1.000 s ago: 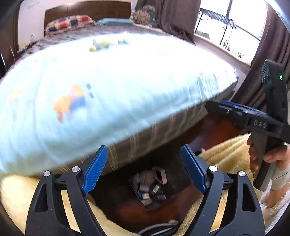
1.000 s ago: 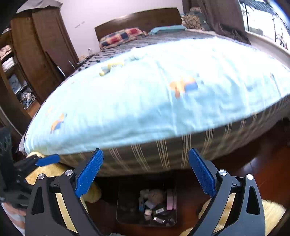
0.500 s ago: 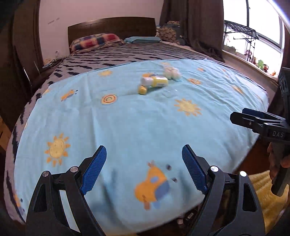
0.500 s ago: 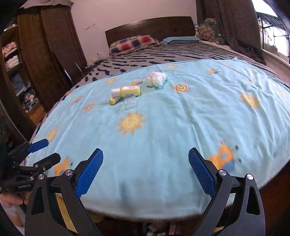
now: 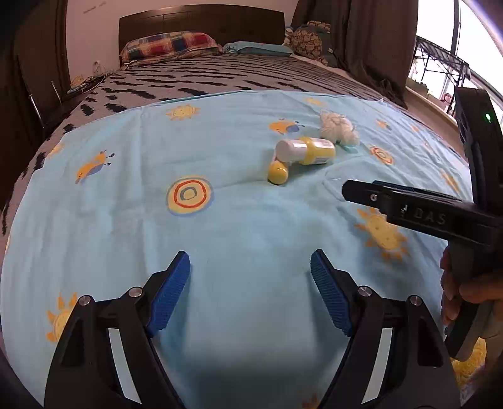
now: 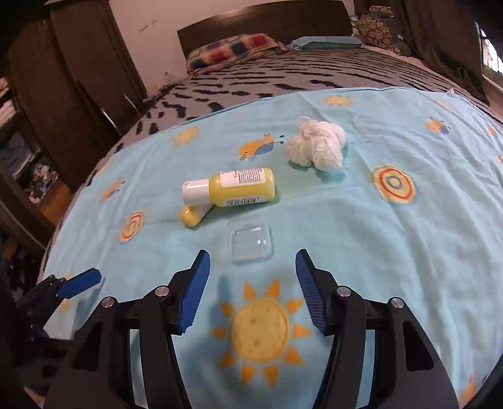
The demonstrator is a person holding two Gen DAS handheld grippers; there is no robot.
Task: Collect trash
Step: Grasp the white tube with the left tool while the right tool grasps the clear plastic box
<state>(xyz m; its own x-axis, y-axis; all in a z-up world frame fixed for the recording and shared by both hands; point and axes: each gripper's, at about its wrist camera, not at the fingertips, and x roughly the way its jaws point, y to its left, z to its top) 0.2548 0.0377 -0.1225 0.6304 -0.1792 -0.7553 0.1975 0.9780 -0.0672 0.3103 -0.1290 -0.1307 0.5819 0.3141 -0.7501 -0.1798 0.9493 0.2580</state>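
A yellow bottle with a white cap (image 6: pixel 231 187) lies on its side on the light blue sheet (image 6: pixel 361 220), with a small yellow cap (image 6: pixel 189 216) touching it. A white crumpled wad (image 6: pixel 317 143) lies beyond it. A clear plastic square piece (image 6: pixel 250 243) lies just ahead of my right gripper (image 6: pixel 251 270), which is open and empty above the sheet. My left gripper (image 5: pixel 250 270) is open and empty, well short of the bottle (image 5: pixel 306 151), cap (image 5: pixel 277 172) and wad (image 5: pixel 339 129). The right gripper's body (image 5: pixel 424 210) hides the clear piece in the left wrist view.
The sheet covers the foot of a bed with a dark patterned blanket (image 5: pixel 220 75), pillows (image 5: pixel 166 44) and a dark headboard (image 5: pixel 201 19). A dark wardrobe (image 6: pixel 78 72) stands left of the bed. Curtains (image 5: pixel 371 37) and a window are to the right.
Both grippers rose from the floor beside the bed, where a bin of trash showed, up and forward over the sheet. The bottle, wad and clear piece are now much closer.
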